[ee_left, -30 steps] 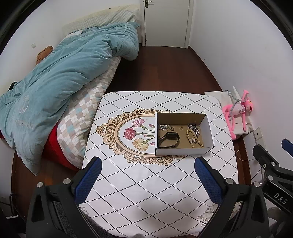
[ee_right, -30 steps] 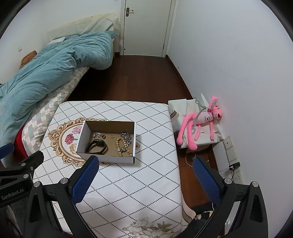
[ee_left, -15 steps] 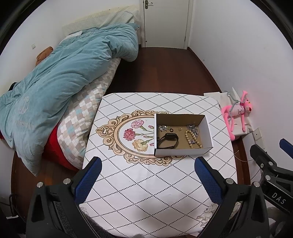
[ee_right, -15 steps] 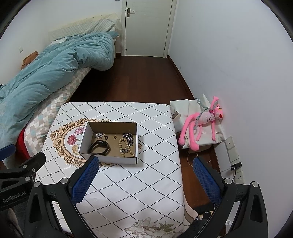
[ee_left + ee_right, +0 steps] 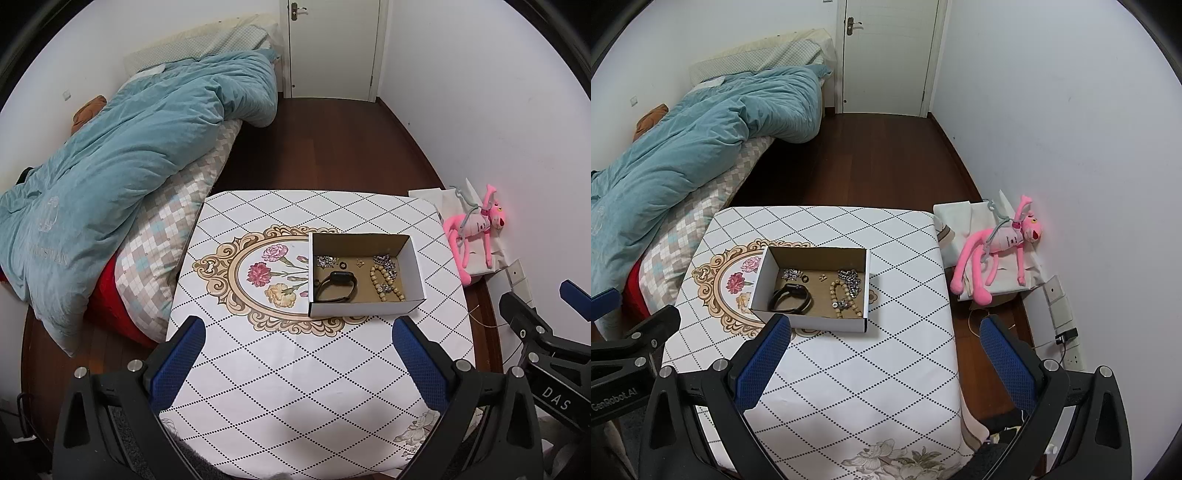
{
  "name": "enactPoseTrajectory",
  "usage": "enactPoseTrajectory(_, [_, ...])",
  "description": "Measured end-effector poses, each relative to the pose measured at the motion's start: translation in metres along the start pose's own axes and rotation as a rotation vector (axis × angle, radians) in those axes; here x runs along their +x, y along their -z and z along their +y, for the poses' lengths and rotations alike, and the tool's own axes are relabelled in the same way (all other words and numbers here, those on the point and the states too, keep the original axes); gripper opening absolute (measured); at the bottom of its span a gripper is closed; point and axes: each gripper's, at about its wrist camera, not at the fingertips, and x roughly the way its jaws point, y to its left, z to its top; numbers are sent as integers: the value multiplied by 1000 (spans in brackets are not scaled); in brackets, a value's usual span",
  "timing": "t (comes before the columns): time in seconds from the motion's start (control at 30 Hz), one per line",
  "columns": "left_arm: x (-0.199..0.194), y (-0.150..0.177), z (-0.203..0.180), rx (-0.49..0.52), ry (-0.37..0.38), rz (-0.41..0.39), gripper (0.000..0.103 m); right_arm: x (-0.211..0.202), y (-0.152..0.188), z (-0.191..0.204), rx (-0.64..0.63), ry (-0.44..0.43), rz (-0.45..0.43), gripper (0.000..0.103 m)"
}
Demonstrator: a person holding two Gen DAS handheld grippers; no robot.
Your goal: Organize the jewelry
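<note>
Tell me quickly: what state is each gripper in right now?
Left gripper: open, holding nothing.
Right gripper: open, holding nothing.

A: Hidden/cut items, pls.

B: Box [image 5: 365, 312]: near wall covers a strip of its floor. Small bits at back [image 5: 359, 263] too tiny to ID. Silver cluster [image 5: 325, 260], can't tell what type.

A: Edges?

B: Table [image 5: 295, 406]: near edge cut off by the frame bottom, left view. Duvet [image 5: 110, 177] runs off the left side. Right gripper [image 5: 546, 332] only partly in left view; left gripper [image 5: 631, 343] likewise in right view.

A: Toy?

B: Plush [image 5: 1001, 254]: label print unreadable.
</note>
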Motion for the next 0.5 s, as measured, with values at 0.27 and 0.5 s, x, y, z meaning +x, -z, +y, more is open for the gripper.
enactPoseTrajectory(0.27, [-2,-2,-3,0,2,2,103,-1,0,0,-1,1,0,103])
enactPoseTrajectory(0.5, [-4,-2,-5,-1,-2,1,103,0,-1,-3,-2,0,5,103])
